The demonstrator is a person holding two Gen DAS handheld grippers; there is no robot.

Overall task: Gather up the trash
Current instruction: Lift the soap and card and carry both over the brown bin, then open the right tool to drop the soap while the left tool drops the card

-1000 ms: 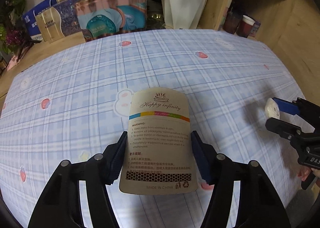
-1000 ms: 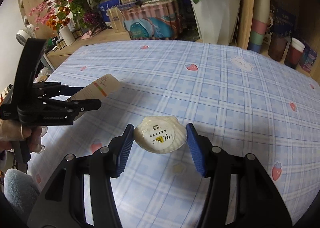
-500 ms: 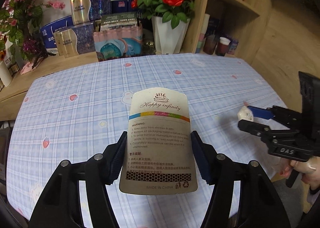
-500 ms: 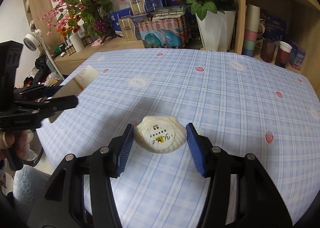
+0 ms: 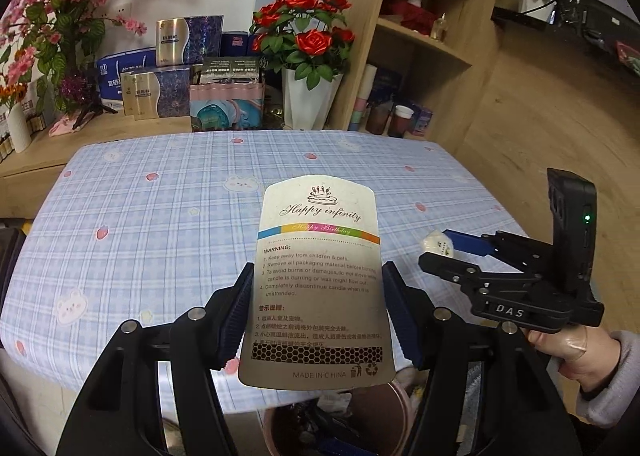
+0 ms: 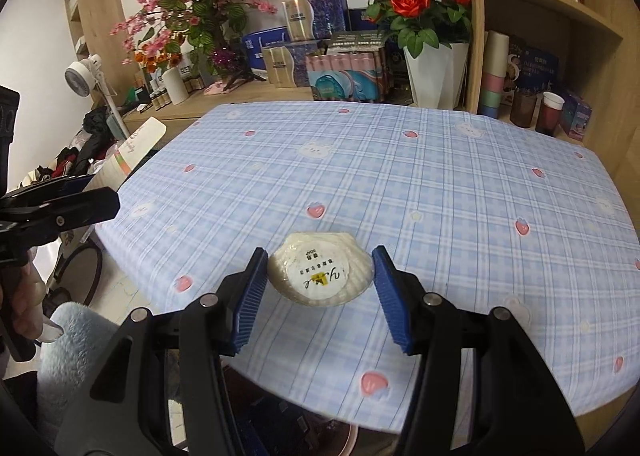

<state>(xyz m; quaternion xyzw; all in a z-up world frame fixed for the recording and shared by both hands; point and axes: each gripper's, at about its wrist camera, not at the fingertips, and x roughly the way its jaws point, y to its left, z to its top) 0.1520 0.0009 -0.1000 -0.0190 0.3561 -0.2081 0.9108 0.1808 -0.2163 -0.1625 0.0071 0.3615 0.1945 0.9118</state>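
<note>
My left gripper (image 5: 318,296) is shut on a beige "Happy infinity" candle card (image 5: 320,224), held upright by its side edges over the near edge of the blue plaid table (image 5: 160,236). A white shell-shaped soap (image 6: 316,284) with a round label sits between the blue pads of my right gripper (image 6: 320,260), which is shut on it. Seen from the left wrist, the right gripper (image 5: 448,254) and its soap (image 5: 436,246) are at the right. In the right wrist view the left gripper (image 6: 86,192) and card (image 6: 132,148) are at the left. A pinkish bin (image 5: 400,396) lies below the card.
A white vase of red roses (image 5: 308,104), gift boxes (image 5: 160,92) and pink blossoms line the far side of the table. Cups (image 6: 554,112) stand on a wooden shelf at the right. A small fan (image 6: 84,76) and clutter sit left. A hand (image 5: 560,344) in a grey sleeve holds the right gripper.
Both grippers have pulled back from the table and risen, each with its item still in its grip. The table's near edge and the bin below have come into view.
</note>
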